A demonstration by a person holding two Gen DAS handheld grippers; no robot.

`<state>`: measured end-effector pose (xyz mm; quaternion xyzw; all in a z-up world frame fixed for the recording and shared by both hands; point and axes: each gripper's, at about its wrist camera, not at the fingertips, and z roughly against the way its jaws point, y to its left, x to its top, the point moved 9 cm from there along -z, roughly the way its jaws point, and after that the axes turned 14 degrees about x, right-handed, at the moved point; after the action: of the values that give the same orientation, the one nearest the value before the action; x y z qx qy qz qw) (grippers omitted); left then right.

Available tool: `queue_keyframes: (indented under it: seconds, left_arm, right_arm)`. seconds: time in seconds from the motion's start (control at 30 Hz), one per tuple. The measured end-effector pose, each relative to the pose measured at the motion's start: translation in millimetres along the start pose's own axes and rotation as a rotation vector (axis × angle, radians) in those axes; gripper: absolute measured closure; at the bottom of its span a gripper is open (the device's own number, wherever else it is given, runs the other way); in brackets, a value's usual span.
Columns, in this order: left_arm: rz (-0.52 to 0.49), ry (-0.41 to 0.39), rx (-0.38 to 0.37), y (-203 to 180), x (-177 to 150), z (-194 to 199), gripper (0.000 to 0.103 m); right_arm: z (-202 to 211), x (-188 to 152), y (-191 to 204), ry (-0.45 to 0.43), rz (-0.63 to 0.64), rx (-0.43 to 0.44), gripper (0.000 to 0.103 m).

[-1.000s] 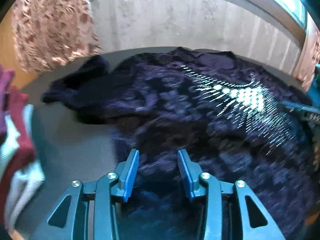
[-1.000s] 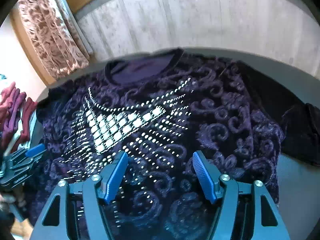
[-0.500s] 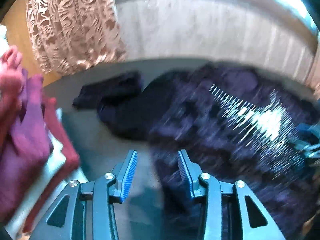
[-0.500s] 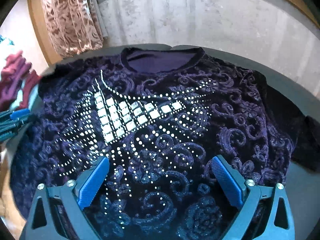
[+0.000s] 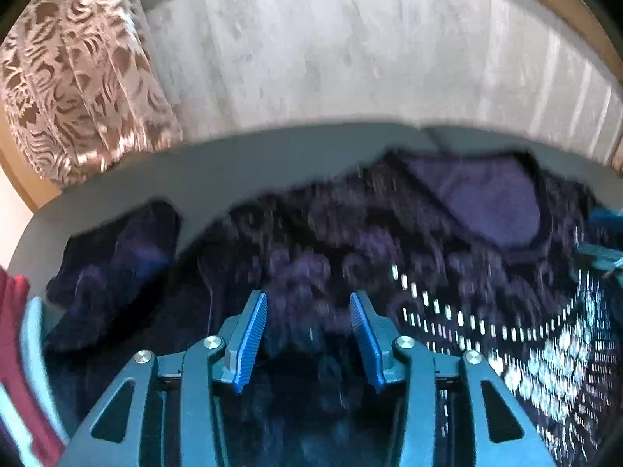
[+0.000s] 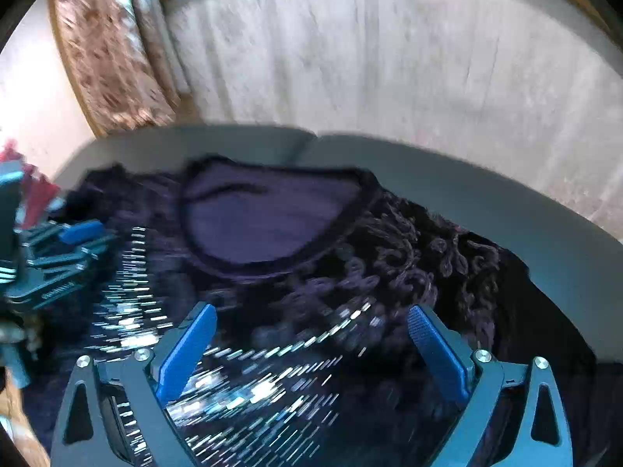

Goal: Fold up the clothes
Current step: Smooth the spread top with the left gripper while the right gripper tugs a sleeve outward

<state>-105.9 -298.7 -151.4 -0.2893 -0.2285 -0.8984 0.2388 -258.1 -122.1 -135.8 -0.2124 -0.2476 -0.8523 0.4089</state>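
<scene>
Left wrist view: our left tool [image 5: 307, 340] gapes empty above the dark purple velvet studded sweater [image 5: 389, 272] | sweater lies face-up on the grey tabletop [image 5: 233, 163], spread for folding | right tool [image 6: 311, 350] spread wide, empty, near the neckline [image 6: 272, 218], likely seeking shoulder grips.

A patterned curtain [image 5: 78, 74] is hanging at my far left, and a pale wall [image 5: 350, 58] is standing behind the grey table [image 5: 233, 167].

- Both fisheye views are being smeared by motion blur, with edges being bent and darkened.
- Sequins [image 6: 241, 385] are being streaked into glaring dashes.
</scene>
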Motion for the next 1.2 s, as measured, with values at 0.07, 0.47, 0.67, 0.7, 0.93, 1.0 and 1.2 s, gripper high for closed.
queue_keyframes:
  seconds: [0.07, 0.47, 0.67, 0.7, 0.93, 1.0, 1.2]
  left_arm:
    - [0.010, -0.023, -0.002, 2, 9, -10, 0.052]
    - [0.017, -0.042, 0.013, 13, 38, -48, 0.037]
    - [0.007, -0.094, 0.105, 11, 28, -11, 0.041]
    - [-0.001, -0.119, 0.108, 10, 23, 1, 0.041]
    - [-0.004, -0.089, -0.106, -35, -40, 62, 0.041]
    - [-0.004, -0.074, -0.174, -49, -59, 80, 0.041]
    - [-0.079, -0.064, -0.255, -86, -104, 115, 0.041]
  right_arm:
    - [-17, 5, -13, 0.015, -0.010, -0.032, 0.003]
    - [-27, 35, -39, -0.108, -0.093, -0.089, 0.000]
    - [-21, 35, -34, -0.116, -0.089, -0.071, 0.008]
    - [-8, 34, -35, -0.152, -0.099, -0.061, 0.012]
    - [108, -13, -80, -0.278, -0.064, -0.196, 0.016]
    - [130, -40, -109, -0.254, -0.090, -0.250, 0.016]
    - [159, -121, -200, -0.184, -0.310, -0.356, 0.016]
